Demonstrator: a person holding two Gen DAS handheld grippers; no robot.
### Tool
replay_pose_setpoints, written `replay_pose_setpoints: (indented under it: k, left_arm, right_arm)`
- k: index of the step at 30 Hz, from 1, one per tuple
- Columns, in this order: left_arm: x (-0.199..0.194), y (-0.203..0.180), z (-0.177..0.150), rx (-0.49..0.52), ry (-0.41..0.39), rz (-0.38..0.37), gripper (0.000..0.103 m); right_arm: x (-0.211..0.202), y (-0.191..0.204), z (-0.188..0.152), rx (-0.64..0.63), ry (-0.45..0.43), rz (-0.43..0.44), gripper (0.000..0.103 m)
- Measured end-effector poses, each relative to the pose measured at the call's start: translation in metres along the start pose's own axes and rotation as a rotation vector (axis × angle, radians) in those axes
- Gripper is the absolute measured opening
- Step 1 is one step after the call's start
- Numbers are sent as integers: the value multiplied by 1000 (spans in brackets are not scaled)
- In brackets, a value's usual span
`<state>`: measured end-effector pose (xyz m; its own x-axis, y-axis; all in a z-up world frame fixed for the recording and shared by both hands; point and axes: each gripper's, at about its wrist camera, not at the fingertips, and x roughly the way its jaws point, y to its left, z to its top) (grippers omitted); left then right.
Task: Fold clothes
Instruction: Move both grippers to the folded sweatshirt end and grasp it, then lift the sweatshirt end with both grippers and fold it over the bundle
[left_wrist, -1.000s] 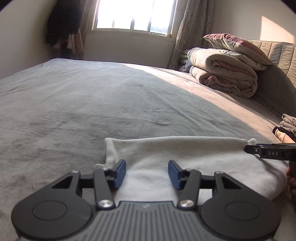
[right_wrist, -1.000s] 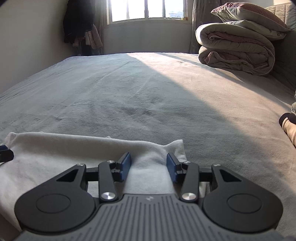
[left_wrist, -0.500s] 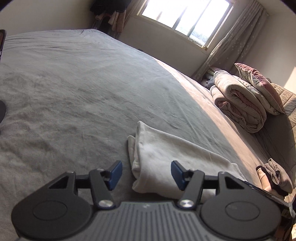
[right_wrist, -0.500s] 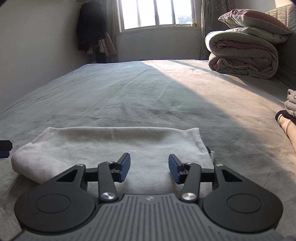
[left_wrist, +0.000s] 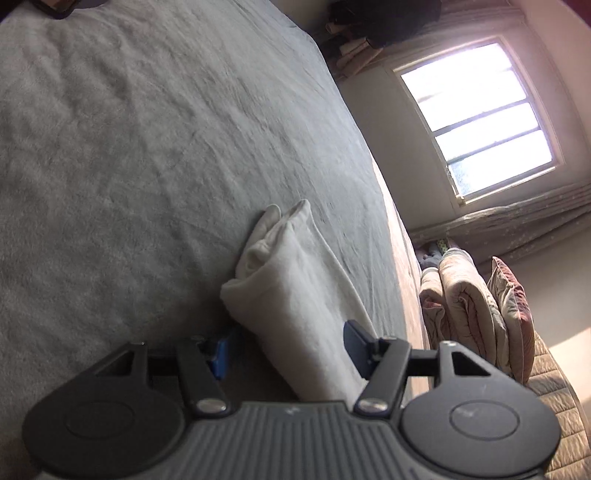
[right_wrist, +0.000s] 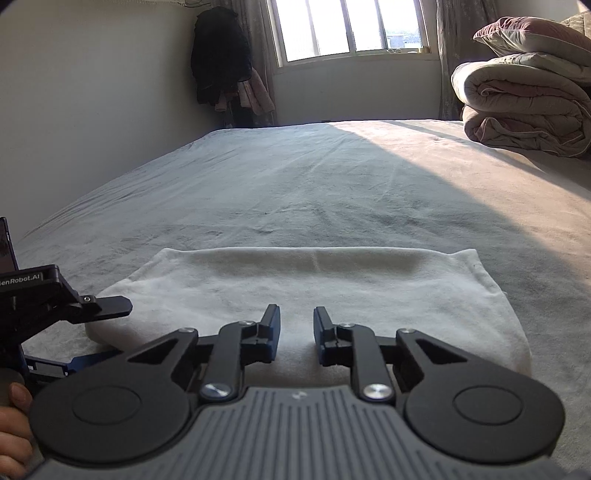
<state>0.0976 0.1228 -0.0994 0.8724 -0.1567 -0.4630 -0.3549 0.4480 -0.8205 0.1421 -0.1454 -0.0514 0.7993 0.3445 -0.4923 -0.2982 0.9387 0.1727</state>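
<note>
Left wrist view: the left gripper (left_wrist: 286, 347) is rolling hard to one side, so the grey plush bed cover (left_wrist: 129, 147) is reading as tilted; its blue-padded fingers (left_wrist: 221, 352) are standing wide apart, holding nothing. One end of the white fleece garment, folded into a long flat band (left_wrist: 295, 295), is lying just ahead of and between the fingers, with one finger seemingly below the band's end and the other above it. The band's long axis is running away from this camera toward the folded beige quilt (left_wrist: 469, 306) at the headboard side. Right wrist view: the right gripper (right_wrist: 295, 328) is hovering level over the near long edge of the same garment (right_wrist: 314, 284), jaws parted by a narrow gap and clamping no cloth. Here the band is lying crosswise, its long axis running left to right across the frame. The left gripper (right_wrist: 101, 304) is showing at the band's left end, with a person's hand (right_wrist: 14, 424) behind it. Judgement: the left tool is sitting nearer a short end, the right nearer the mid-length. The layered shape is fitting either a fold partly made or a finished one; the frames are not settling which.
</note>
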Motion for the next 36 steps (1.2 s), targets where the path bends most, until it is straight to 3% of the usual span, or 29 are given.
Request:
replay_pose_setpoints:
  k: [3, 8, 12, 16, 21, 29, 32, 33, 34, 36]
  left_arm:
    - [3, -4, -7, -23, -79, 35, 54]
    - [4, -4, -13, -46, -138, 72, 27]
    - [-3, -15, -15, 44, -172, 44, 19]
    - [-13, -32, -15, 142, -213, -9, 18]
    - [-19, -40, -14, 200, -235, -31, 18]
    - [-20, -51, -10, 288, -218, -83, 16]
    - [-22, -60, -12, 314, -218, -116, 16]
    - [-22, -64, -13, 322, -217, -127, 16]
    - [-23, -67, -13, 330, -217, -139, 16]
    - [-24, -74, -15, 346, -216, -163, 16]
  right_arm:
    - [13, 3, 6, 16, 3, 10, 18]
    - [30, 9, 3, 41, 35, 15, 7]
    - [40, 14, -16, 32, 70, 19, 4]
    - [43, 8, 1, 64, 123, 49, 4]
    - [59, -9, 33, 130, 99, 54, 4]
    - [110, -20, 39, 204, 222, 60, 0]
    - [102, -29, 46, 247, 233, 78, 1]
    - [95, -31, 48, 258, 230, 82, 4]
    - [85, -34, 48, 274, 231, 88, 14]
    - [64, -38, 45, 308, 234, 101, 15]
